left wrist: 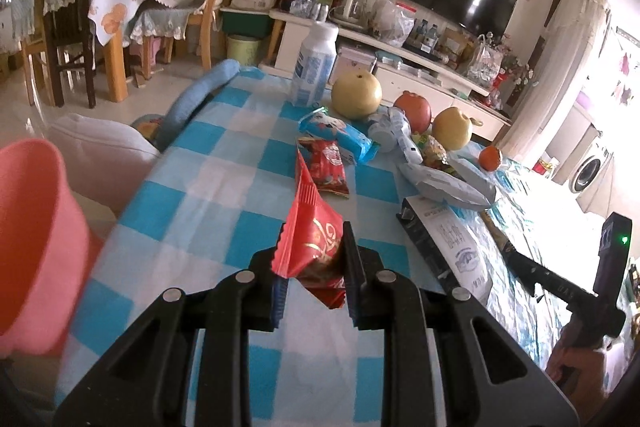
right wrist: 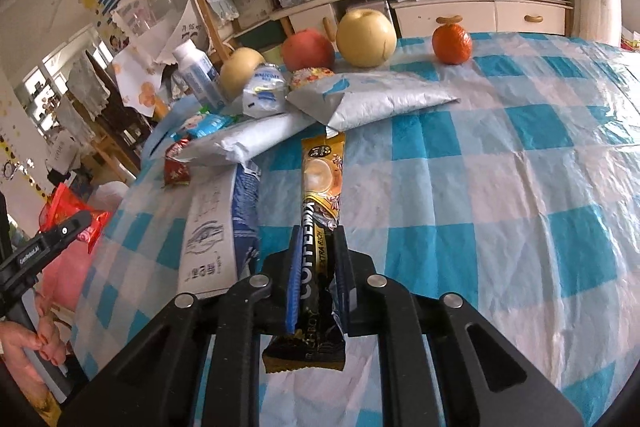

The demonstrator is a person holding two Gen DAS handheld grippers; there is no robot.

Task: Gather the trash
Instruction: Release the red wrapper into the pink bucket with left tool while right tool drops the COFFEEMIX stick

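L claw (left wrist: 314,259) clamped on red snack wrapper (left wrist: 316,239), held above checkered surface (left wrist: 200,187) w/ pink bin (left wrist: 36,243) just left. R claw (right wrist: 318,259) pinching coffee-mix sachet (right wrist: 322,195), lifted over surface near silver pouches (right wrist: 360,99) & fruit.

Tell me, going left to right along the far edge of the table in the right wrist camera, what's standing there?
White bottle → pale pear → red apple → large yellow pear → small orange.
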